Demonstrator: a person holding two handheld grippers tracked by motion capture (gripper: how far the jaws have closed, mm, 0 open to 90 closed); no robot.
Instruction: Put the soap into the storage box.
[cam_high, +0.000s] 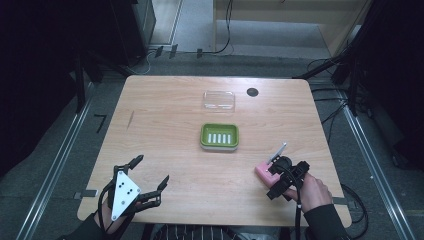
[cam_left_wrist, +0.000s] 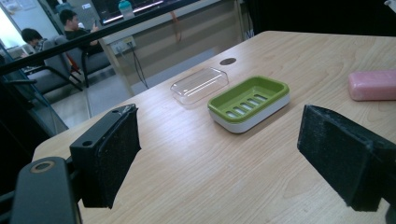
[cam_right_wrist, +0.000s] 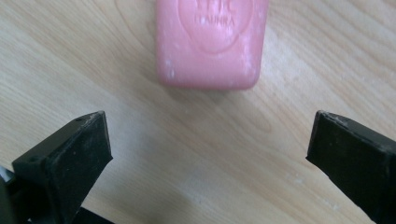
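High view overhead facing forward, gripper views low, all sharing pink soap.

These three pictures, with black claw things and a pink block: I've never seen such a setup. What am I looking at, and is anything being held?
No robot here: a person at a wooden table holds a hand-operated gripper in each hand. The high view looks down from above; the left gripper is at bottom left, the right gripper at bottom right. The other two pictures come from cameras riding on each gripper, looking out between its two black fingers.

On the table lie a green soap dish, a clear lid beyond it, and a pink soap bar. The right gripper hovers over the soap, its fingers spread with the bar just ahead of them. Both grippers are open; nothing is held.
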